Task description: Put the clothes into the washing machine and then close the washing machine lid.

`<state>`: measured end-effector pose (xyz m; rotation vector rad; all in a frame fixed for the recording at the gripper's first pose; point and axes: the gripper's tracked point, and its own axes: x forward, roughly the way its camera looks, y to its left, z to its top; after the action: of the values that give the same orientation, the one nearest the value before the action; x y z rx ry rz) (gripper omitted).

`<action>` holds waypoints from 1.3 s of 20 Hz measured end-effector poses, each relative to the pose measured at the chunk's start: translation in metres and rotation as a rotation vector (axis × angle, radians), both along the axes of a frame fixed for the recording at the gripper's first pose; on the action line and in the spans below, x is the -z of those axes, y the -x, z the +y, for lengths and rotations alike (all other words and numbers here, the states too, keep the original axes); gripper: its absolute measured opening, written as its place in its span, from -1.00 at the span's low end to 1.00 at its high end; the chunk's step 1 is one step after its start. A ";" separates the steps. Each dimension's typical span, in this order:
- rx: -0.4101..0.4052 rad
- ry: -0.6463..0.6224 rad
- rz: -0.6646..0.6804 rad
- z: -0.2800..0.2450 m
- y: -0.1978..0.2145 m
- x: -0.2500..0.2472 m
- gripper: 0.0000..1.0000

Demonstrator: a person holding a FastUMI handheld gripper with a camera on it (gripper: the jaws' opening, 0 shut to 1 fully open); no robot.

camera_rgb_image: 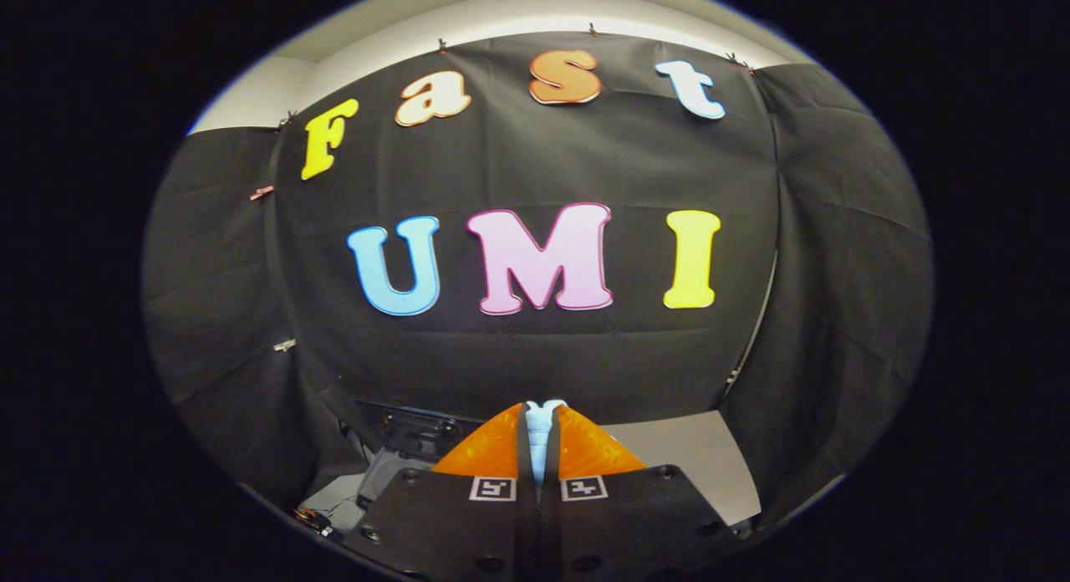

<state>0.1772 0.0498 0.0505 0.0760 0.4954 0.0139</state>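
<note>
My gripper [542, 413] is held high and points at the booth's black wall. Its two fingers are pressed together on a thin strip of pale blue-white cloth [540, 440], which shows in the narrow slit between them and pokes out a little at the tips. The rest of the garment is hidden under the fingers. Below and left of the fingers lies a dark boxy shape [410, 431] with a grey part [384, 473] beside it; I cannot tell whether this is the washing machine.
A light grey table top [698, 461] stretches to the right of the fingers, up to the black cloth wall [535, 164]. Small wires or clips [316, 519] lie at the lower left near the table's edge.
</note>
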 end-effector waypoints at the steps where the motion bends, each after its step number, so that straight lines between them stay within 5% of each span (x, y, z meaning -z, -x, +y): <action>1: -0.024 -0.007 -0.016 0.015 -0.002 -0.006 -0.90; 11: -0.291 -0.065 -0.042 0.193 -0.014 0.006 -0.90; 18: -0.423 -0.105 0.080 0.287 -0.029 0.098 -0.90; 26: -0.446 -0.110 0.231 0.318 -0.051 0.240 -0.90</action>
<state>0.2283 0.3678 -0.1891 0.0737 0.7342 0.4736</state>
